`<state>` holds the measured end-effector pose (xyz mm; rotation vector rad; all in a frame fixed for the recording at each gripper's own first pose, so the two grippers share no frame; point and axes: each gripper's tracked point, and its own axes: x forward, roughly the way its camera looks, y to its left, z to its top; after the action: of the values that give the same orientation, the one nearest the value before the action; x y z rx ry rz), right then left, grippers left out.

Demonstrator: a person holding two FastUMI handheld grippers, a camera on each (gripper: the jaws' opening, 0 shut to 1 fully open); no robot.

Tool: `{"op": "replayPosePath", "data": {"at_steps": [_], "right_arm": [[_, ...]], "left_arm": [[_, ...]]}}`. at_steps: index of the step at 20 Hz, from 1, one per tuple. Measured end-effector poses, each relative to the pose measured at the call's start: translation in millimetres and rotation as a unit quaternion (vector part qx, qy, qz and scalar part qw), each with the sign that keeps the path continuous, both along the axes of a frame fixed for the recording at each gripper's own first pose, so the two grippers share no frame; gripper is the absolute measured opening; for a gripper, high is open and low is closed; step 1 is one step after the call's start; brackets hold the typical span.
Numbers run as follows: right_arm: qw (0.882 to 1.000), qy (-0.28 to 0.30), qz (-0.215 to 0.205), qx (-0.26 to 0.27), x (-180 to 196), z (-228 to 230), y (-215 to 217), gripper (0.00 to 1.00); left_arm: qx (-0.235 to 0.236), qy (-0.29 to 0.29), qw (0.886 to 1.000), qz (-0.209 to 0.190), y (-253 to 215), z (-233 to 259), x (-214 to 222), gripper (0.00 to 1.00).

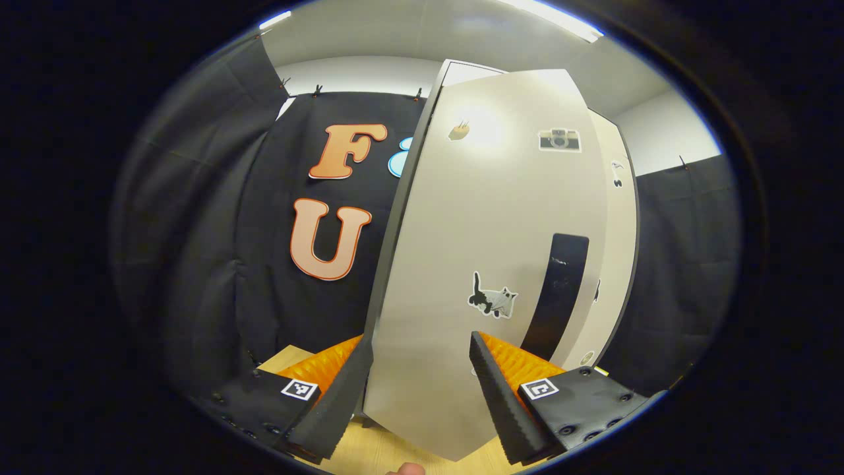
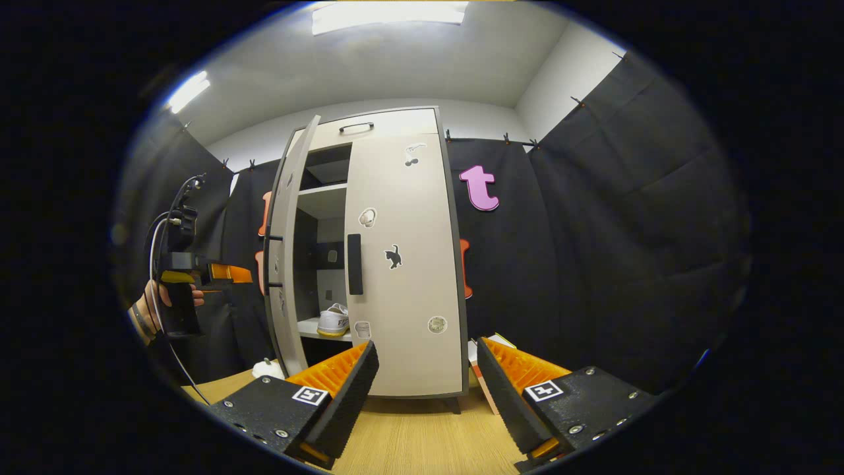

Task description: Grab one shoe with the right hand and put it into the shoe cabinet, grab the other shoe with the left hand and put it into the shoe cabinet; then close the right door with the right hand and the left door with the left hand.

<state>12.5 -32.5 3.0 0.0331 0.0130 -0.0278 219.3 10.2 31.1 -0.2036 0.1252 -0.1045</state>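
Black drapes (image 2: pixel 593 251), wooden floor (image 2: pixel 422 435), ceiling lights (image 2: pixel 389 13)

Beige shoe cabinet (image 2: pixel 402 264) with black handles, white shoe (image 2: pixel 333 320), orange-and-black hand-held gripper (image 2: pixel 427 389).

A: Is there any text I can read here?
B: No. The shoe (image 2: pixel 333 320) in the cabinet (image 2: pixel 402 264) has a dark mark on its side, but it is too small. The door stickers (image 1: pixel 493 297) are only drawings, without words.
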Motion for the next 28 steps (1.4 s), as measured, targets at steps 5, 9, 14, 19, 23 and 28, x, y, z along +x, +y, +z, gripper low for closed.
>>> {"op": "replayPosePath", "data": {"at_steps": [5, 9, 14, 19, 23, 28], "right_arm": [[1.0, 0.007, -0.011, -0.003, 0, -4, -8, 0.93], [1.0, 0.004, -0.019, -0.007, 0, 0, -14, 0.93], [1.0, 0.011, -0.029, -0.005, 2, -6, -23, 0.93], [0.999, 0.013, -0.031, -0.005, 9, -8, -27, 0.93], [0.999, 0.014, -0.029, -0.004, 11, -14, -21, 0.93], [0.999, 0.015, -0.028, -0.005, 16, -16, -21, 0.92]], "left_arm": [[-0.004, -0.001, 1.0, -0.031, -35, -1, 8, 0.96], [0.011, 0.0, 0.998, -0.056, -65, -2, 20, 0.96], [0.031, -0.003, 0.998, -0.063, -85, -8, 46, 0.96], [0.05, -0.009, 0.997, -0.065, -101, -11, 69, 0.96], [0.061, -0.006, 0.996, -0.067, -107, -11, 81, 0.96], [0.041, 0.0, 0.997, -0.061, -111, -18, 95, 0.93]]}}
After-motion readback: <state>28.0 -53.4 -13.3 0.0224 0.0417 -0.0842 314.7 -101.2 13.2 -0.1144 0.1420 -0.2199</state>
